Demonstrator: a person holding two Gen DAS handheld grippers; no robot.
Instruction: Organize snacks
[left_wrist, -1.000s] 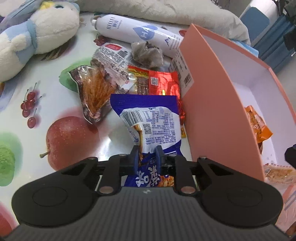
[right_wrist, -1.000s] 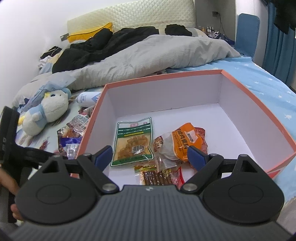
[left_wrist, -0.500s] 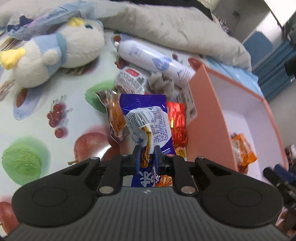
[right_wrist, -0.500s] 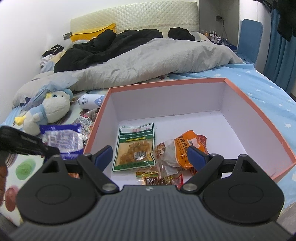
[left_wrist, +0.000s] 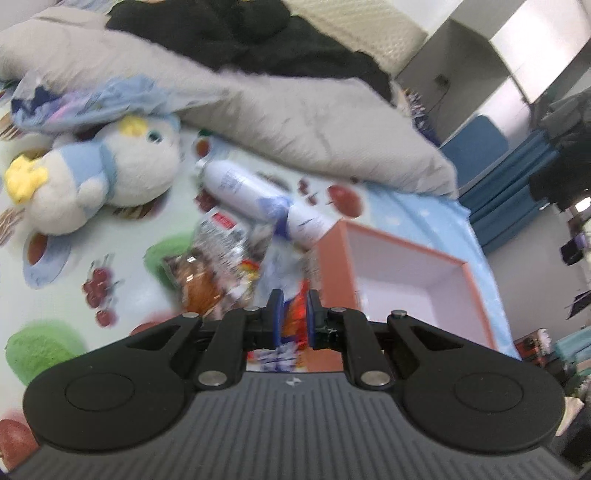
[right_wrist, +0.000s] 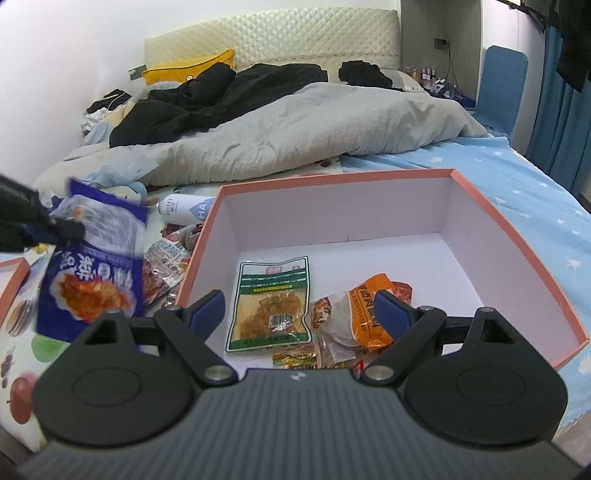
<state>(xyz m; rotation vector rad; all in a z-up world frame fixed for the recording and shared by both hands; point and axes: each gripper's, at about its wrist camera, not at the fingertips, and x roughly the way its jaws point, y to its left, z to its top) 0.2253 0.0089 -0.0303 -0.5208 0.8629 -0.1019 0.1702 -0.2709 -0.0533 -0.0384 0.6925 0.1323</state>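
My left gripper (left_wrist: 291, 312) is shut on a blue snack bag (right_wrist: 92, 266), held in the air left of the orange box (right_wrist: 517, 236); in the left wrist view only a sliver of the bag (left_wrist: 277, 356) shows under the jaws. The box (left_wrist: 469, 280) holds a green-edged packet (right_wrist: 273, 302), an orange packet (right_wrist: 369, 317) and other snacks. More snack packets (left_wrist: 214, 266) lie on the fruit-print cloth left of the box. My right gripper (right_wrist: 299, 310) is open and empty over the box's near edge.
A white spray bottle (left_wrist: 258, 199) and a plush toy (left_wrist: 96, 173) lie on the cloth beyond the loose snacks. A grey duvet (right_wrist: 295, 129) with black clothes fills the bed behind. A second orange box's corner (right_wrist: 11, 280) shows at far left.
My left gripper has lifted the blue bag off the pile and raised it beside the box, tilting its view up. The right gripper has stayed open over the box.
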